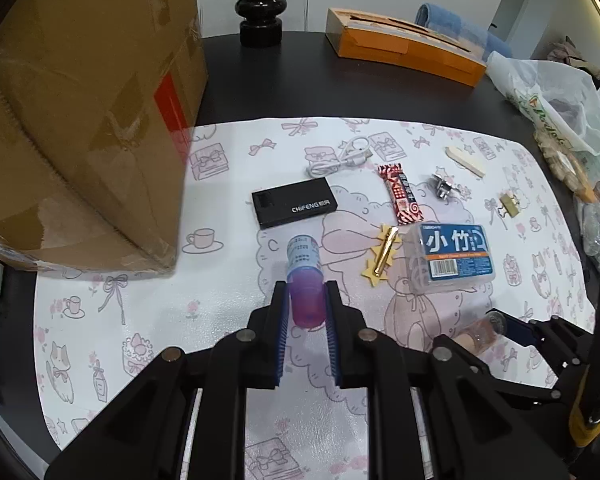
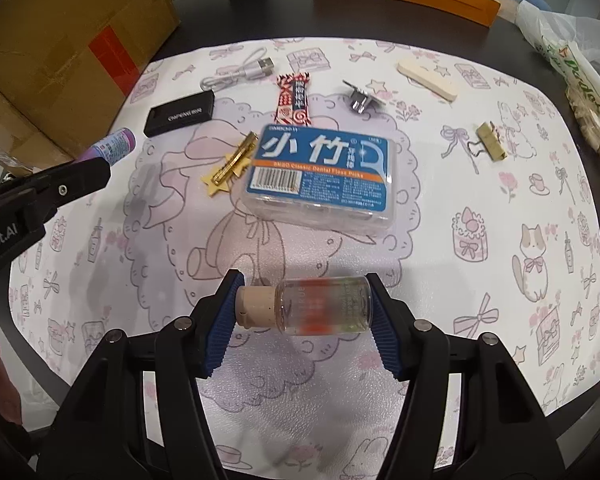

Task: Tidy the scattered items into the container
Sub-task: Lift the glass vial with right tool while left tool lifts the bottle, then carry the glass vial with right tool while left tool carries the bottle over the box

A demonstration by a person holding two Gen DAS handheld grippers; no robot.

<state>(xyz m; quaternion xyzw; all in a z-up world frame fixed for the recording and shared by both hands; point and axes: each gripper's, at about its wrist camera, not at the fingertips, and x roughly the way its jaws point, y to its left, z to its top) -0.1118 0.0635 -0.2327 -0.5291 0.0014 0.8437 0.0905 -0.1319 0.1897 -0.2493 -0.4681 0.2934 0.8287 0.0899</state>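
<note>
Glass, likely fragile and slick — the corked vial [image 2: 320, 306] hangs above the mat, right gripper [image 2: 306, 308] pinching it end to end. Left gripper [image 1: 306, 304] clamps the light purple tube [image 1: 306, 280] sidewise — cardboard box [image 1: 80, 120] stands beside.

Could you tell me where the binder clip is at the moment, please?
The binder clip lies on the mat's right side in the right wrist view, right of the floss box and below the beige block.
</note>
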